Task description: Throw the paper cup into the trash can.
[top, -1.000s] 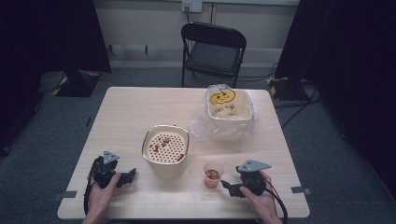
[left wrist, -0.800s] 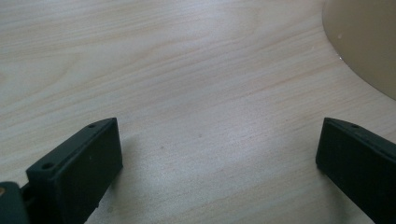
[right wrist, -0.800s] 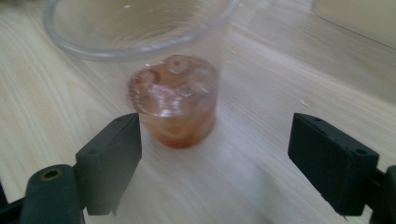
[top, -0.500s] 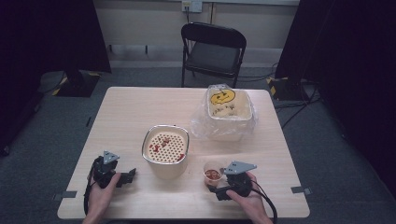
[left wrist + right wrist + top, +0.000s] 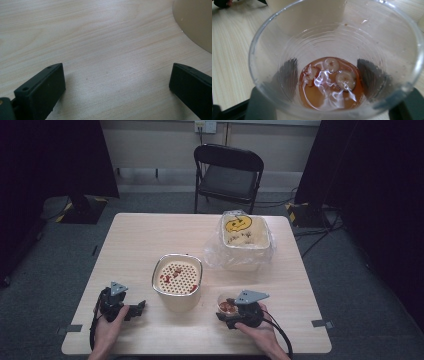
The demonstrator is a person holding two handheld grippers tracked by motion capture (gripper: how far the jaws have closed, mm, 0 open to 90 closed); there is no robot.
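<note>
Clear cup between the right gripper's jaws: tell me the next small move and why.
Probably close the right gripper gently on the clear cup before lifting. Its jaws stand on either side of the cup's wall, which holds reddish liquid with round pieces, and the strainer pot waits beside it. The left gripper rests open on the table.

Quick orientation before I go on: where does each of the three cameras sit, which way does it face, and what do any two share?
High view: above the person's side, looking forward and down at the table; both hands, left gripper and right gripper show.
Left gripper view: rides the left gripper, facing bare tabletop between its wide-apart jaws; the strainer pot edges in.
Right gripper view: rides the right gripper, looking down into the clear cup its jaws flank.
Shared: the cup and pot also appear in the high view.
</note>
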